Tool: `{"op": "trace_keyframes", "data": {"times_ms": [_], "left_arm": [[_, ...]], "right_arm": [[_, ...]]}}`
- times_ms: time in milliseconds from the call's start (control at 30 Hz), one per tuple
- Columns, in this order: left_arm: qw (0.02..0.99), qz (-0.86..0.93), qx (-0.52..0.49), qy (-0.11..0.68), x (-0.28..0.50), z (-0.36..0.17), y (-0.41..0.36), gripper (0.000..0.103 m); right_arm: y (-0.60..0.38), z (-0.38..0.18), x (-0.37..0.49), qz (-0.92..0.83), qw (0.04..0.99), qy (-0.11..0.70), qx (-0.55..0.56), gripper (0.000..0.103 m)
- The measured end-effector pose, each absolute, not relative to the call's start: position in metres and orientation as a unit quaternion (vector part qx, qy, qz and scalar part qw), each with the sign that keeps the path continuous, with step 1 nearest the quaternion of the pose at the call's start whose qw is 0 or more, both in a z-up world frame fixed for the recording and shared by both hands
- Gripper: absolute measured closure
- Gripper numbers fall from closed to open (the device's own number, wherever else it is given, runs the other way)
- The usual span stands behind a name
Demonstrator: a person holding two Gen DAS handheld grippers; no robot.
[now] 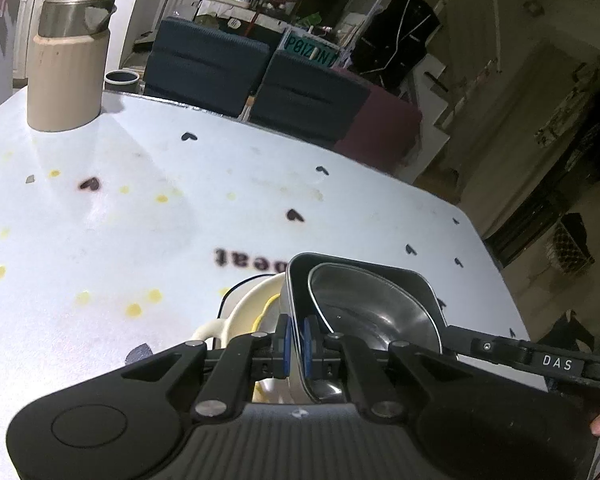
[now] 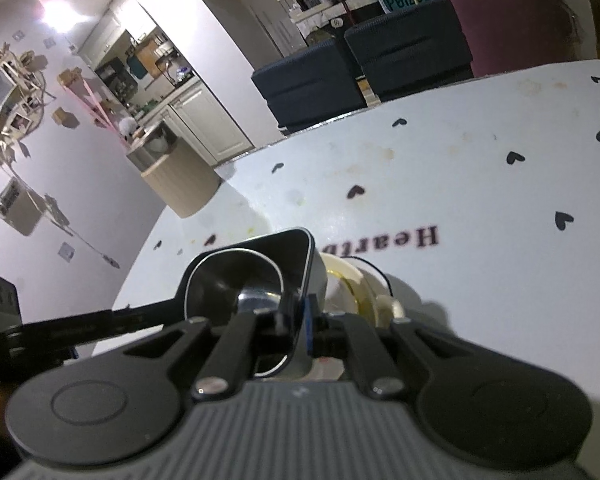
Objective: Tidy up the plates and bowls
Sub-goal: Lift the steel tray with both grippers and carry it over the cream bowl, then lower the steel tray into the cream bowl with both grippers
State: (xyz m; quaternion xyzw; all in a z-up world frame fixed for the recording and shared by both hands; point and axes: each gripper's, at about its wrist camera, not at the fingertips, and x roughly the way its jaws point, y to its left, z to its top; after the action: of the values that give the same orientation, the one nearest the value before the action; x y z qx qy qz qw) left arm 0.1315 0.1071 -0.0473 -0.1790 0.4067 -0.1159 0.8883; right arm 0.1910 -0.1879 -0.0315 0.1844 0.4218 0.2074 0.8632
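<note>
Both tongs, left tongs and right tongs, pinch opposite walls of square steel container nesting round steel bowl; cream ceramic bowl at 9 o'clock on white heart-print table. Stacking seems partly done, placement pending.

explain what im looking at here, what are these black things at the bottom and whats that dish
The black things are hand-held grippers, one in each of a person's hands, each with two fingers. Each carries a wide-angle camera looking forward along its fingers, so one picture is from the left gripper and the other from the right gripper.

Both are shut on the rim of the same dark square dish, on opposite sides. A shiny metal bowl sits inside the dish. Just behind it is a cream bowl with a yellow edge; whether it touches the dish I cannot tell.

Below is a white table printed with small black hearts and some words. A beige canister with a metal top stands at its far end.
</note>
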Motion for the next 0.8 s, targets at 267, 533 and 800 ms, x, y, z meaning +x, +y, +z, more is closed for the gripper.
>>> {"op": "trace_keyframes", "data": {"times_ms": [267, 533, 800], "left_arm": [[0.883, -0.11, -0.173, 0.422, 0.134, -0.056, 0.109, 0.097], [0.881, -0.108, -0.169, 0.428, 0.134, -0.06, 0.107, 0.097], [0.88, -0.109, -0.163, 0.433, 0.138, -0.064, 0.103, 0.097]], "right_arm": [[-0.182, -0.034, 0.195, 0.199, 0.86, 0.441, 0.164, 0.097], [-0.178, -0.036, 0.197, 0.194, 0.856, 0.454, 0.151, 0.096], [-0.173, -0.038, 0.2, 0.19, 0.855, 0.46, 0.143, 0.096]]}}
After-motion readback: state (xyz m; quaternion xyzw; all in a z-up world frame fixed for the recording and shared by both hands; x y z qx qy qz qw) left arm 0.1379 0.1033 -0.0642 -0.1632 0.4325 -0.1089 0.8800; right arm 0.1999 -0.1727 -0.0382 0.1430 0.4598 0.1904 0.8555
